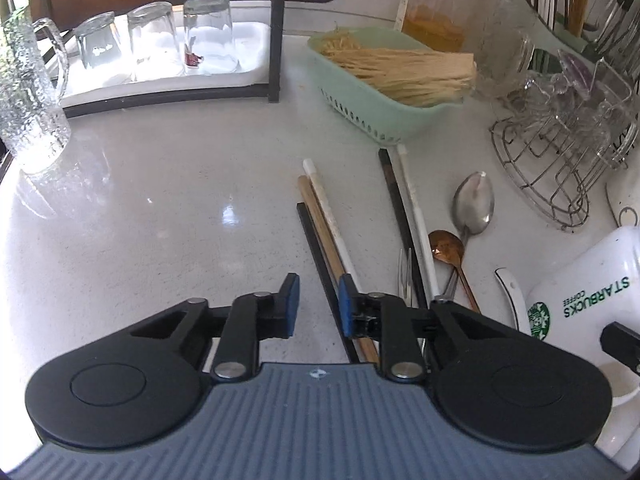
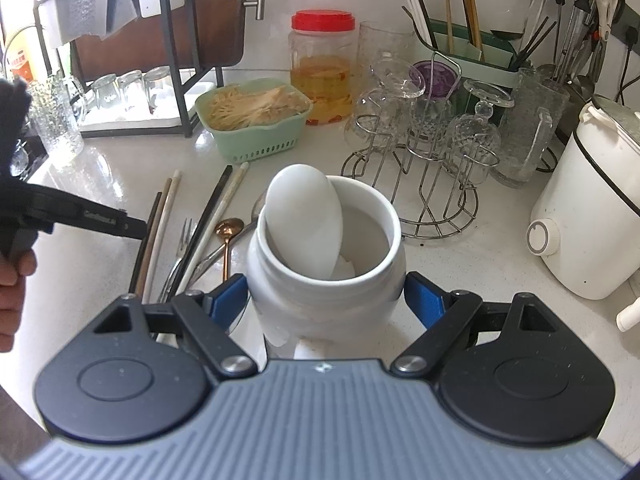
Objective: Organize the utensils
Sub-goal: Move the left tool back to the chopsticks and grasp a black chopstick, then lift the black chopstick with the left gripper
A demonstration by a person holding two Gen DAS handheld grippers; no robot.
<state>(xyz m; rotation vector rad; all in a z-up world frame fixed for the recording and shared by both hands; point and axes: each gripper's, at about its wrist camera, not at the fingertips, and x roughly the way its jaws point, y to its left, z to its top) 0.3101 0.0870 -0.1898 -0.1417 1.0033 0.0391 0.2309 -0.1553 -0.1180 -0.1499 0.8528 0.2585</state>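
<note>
Loose utensils lie on the white counter: a black chopstick [image 1: 320, 256], a wooden one [image 1: 316, 216] and a white one [image 1: 326, 204] side by side, a second black-and-white pair [image 1: 396, 200], a silver spoon [image 1: 474, 200], a copper spoon [image 1: 446, 246] and a small fork [image 1: 405, 276]. My left gripper [image 1: 320, 308] hangs low over the near ends of the first chopsticks. Its jaws are narrowly apart, with the black chopstick running beneath the gap and nothing pinched. My right gripper [image 2: 326, 300] is shut on a white Starbucks mug [image 2: 324, 280] with a white ceramic spoon [image 2: 304, 220] standing in it.
A green basket of thin sticks [image 1: 360, 100] and a red-lidded jar [image 2: 322, 68] stand behind the utensils. A wire rack of glasses [image 2: 432, 200] and a white cooker [image 2: 588, 216] are on the right. Upturned glasses on a tray [image 1: 160, 40] and a textured pitcher [image 1: 28, 92] are on the left. A chopstick holder [image 2: 472, 48] stands at the back.
</note>
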